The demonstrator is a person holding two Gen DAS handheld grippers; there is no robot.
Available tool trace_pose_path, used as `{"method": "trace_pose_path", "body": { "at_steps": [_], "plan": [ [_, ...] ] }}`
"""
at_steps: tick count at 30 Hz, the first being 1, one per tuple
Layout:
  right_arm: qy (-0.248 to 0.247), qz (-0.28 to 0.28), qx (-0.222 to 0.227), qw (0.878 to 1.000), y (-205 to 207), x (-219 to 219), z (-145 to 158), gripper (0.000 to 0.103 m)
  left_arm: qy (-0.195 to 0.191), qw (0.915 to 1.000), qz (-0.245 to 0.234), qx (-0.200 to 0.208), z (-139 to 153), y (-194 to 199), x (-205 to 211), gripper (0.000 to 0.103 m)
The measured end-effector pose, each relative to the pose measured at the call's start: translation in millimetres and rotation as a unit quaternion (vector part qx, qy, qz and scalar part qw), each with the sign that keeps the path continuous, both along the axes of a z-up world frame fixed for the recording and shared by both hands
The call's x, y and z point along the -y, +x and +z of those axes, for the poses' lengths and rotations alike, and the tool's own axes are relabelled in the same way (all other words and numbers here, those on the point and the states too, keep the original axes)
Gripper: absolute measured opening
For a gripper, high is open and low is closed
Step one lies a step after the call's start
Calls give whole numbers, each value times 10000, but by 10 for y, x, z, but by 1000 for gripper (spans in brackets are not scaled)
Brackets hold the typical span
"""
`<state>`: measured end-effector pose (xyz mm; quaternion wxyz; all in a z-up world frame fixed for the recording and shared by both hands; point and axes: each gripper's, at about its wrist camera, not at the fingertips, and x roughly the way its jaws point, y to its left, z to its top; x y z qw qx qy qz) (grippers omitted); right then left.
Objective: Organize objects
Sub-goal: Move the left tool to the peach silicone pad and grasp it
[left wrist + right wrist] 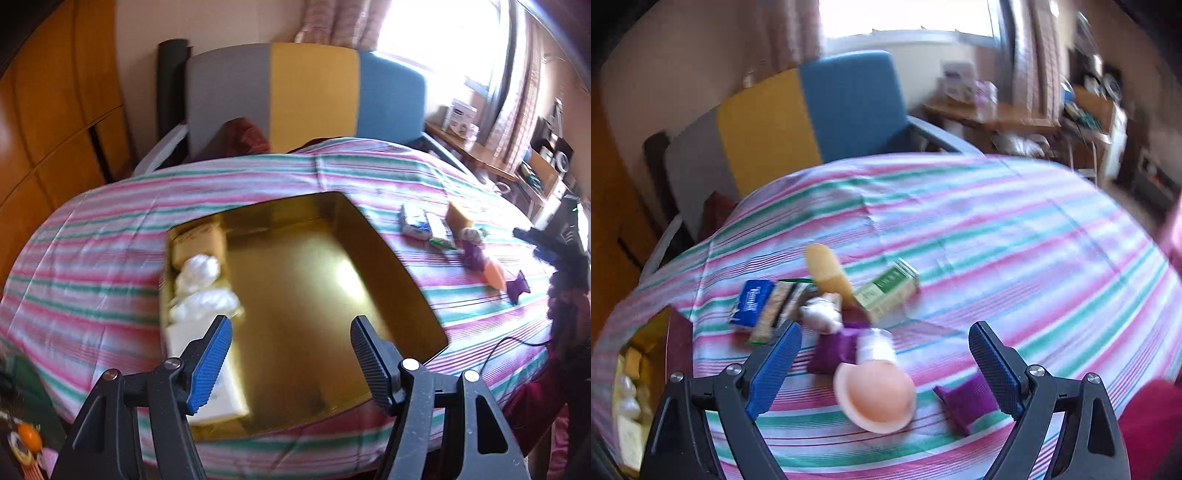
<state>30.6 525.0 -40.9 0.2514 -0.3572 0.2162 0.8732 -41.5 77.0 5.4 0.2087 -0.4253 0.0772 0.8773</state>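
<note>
Your left wrist view holds the shiny gold rectangular tray [314,280] at frame centre, its long axis running from lower left to upper right, its glossy floor throwing back a bright patch of light. Along its left wall sit crumpled white soft lumps [201,286], a tan cardboard box [199,238] above them and a pale flat box [221,384] below. Your left gripper [291,363] hangs over the tray's near end, jaws spread wide, nothing between them.

Only your right wrist view shows the loose pile clearly, at centre and left of frame on the pink, green and white striped cloth [997,240]. A peach rounded plastic cap on a white neck [873,387] lies nearest, neck pointing up-frame. Touching it above is a purple fabric pouch [834,349]; a second purple fabric pouch [967,400] lies beside the right finger. Further up: a small white figure [822,312], a tan oblong sponge-like piece [827,271], a green-and-white carton [888,293] lying slantwise, a blue tissue packet [751,302] and a narrow striped wrapper [779,312]. Blur softens details.

Your right gripper [884,363] is wide apart, empty, the cap showing in the gap. The tray shows only as a sliver at the left edge here.

Behind stands a grey, yellow and blue chair back [306,96].
</note>
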Motion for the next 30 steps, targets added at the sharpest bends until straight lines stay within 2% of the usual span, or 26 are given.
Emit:
{"method": "trace_pose_path", "body": {
  "at_steps": [2, 5, 10, 14, 19, 24, 30],
  "plan": [
    [-485, -141, -155, 9986, 41, -138, -37, 93, -45, 9998, -186, 2, 16, -44, -205, 68],
    [-521, -266, -352, 9977, 110, -208, 7, 93, -79, 9989, -459, 68, 4, -126, -531, 68],
    [-913, -560, -634, 9922, 246, -342, -3, 93, -214, 9959, -858, 173, -48, -227, -1073, 68],
    [-1409, -853, -783, 9832, 325, -520, -95, 93, -330, 9931, -1078, 323, -134, -311, -1472, 63],
    [-1677, -1136, -837, 9757, 395, -648, -163, 93, -280, 9872, -1493, 496, -225, -286, -1965, 59],
    [-1773, -1262, -1007, 9708, 473, -698, -142, 93, 85, 9715, -2050, 1186, -383, -204, -2467, 54],
    [-1932, -1312, -1154, 9655, 533, -753, -142, 93, 524, 9500, -2526, 1761, -549, -50, -3104, 54]
  ]
}}
